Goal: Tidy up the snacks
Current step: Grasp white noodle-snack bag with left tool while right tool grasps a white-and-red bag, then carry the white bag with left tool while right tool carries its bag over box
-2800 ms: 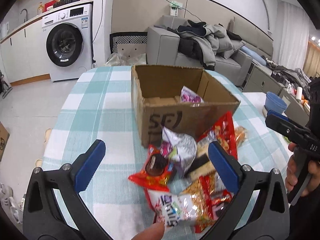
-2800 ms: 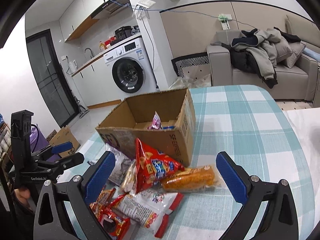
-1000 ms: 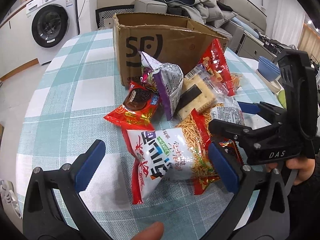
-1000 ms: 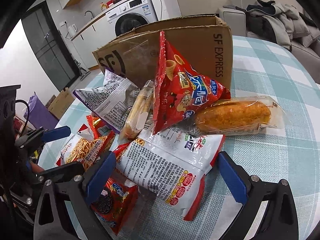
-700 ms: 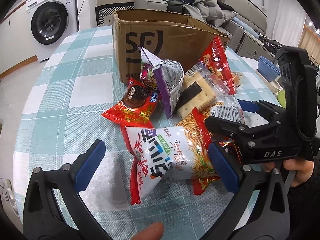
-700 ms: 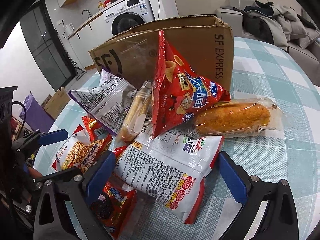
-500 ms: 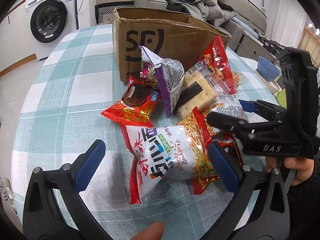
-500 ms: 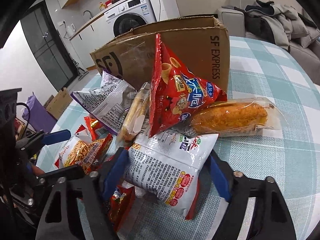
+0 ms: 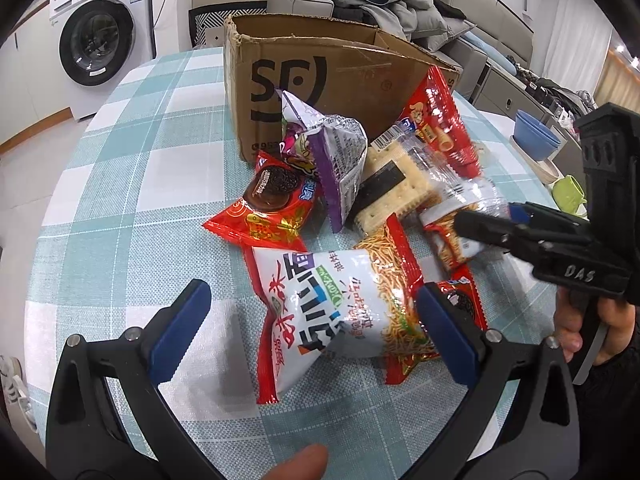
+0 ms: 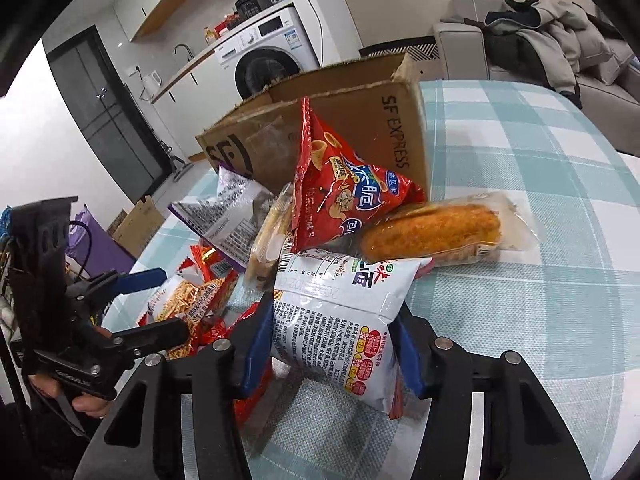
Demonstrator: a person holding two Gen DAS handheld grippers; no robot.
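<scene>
Since the earlier frames, the right gripper (image 10: 334, 350) has been closed in from wide on the white noodle bag (image 10: 344, 320), and its jaws have just been closing; the bag is now pinched between the blue pads and appears lifted slightly off the desk (image 10: 540, 312).

Going left to right: the left gripper (image 9: 316, 332) is held with jaws released, hovering over another noodle bag (image 9: 340, 312) without touching it. A collision between the two tools is possible if both are moved at once. The grip is taken low on a puffy, slippery bag, so it could be squeezed out or its contents crushed. The red chip bag (image 10: 340, 192) and the bread pack (image 10: 436, 232) are leaned on its upper end and could be dragged or toppled.

The held bag is glossy white with red seams and printed text. It sits in front of the box (image 10: 352, 120), at the pile's near edge.
</scene>
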